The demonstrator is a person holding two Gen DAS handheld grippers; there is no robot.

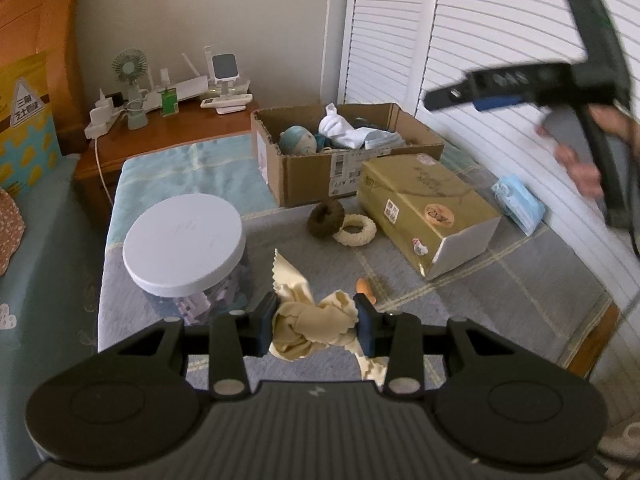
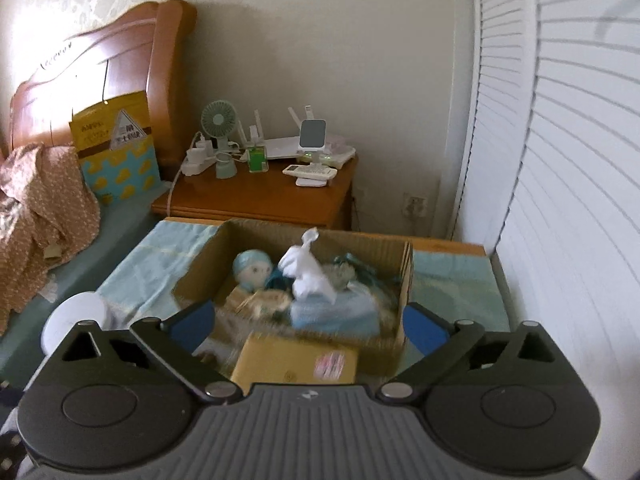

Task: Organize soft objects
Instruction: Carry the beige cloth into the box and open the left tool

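Cream cloth [image 1: 316, 326] clamped between left gripper [image 1: 318, 326] pads; right gripper [image 2: 308, 322] spread wide, empty

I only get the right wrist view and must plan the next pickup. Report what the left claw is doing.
Observer: The left claw is shut on a crumpled cream cloth and holds it above the blanket.
Operator: Now list what still lies loose.
Observer: A brown fuzzy ring and a cream braided ring lie side by side in front of the open cardboard box.
Operator: Give me anything else.
Observer: A pack of light blue face masks lies by the white louvred door, to the right of the gold rectangular box.
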